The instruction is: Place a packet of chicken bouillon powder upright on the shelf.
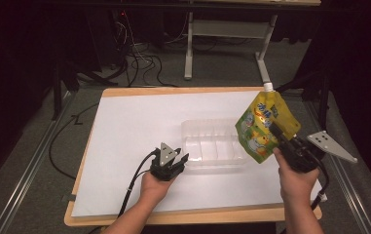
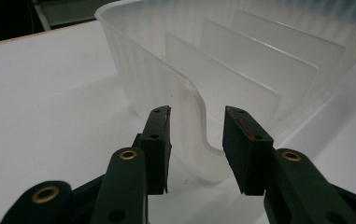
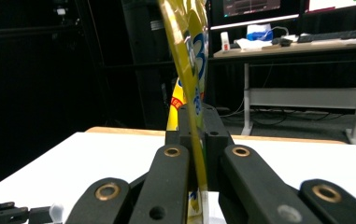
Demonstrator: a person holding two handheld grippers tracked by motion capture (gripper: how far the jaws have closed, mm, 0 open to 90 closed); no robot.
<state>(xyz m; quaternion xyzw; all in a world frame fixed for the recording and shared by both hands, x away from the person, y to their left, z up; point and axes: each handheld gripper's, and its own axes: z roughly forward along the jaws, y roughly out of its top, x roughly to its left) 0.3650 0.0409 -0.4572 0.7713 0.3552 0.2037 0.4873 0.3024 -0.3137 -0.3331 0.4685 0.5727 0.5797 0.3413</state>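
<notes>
Yellow pouch point(image 1: 263, 127) clamped by right gripper point(image 1: 279, 134); left gripper point(image 2: 196, 142) spread astride clear tray point(image 2: 241, 70) corner

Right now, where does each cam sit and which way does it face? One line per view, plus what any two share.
High view: above the person's side, looking forward and down at the table; both forearms, left gripper and right gripper show.
Left gripper view: rides the left gripper, facing the clear divided tray; open jaws straddle its rim.
Right gripper view: rides the right gripper, facing desks beyond; jaws pinch the yellow pouch.
Shared: high and left gripper views both show the tray.
</notes>
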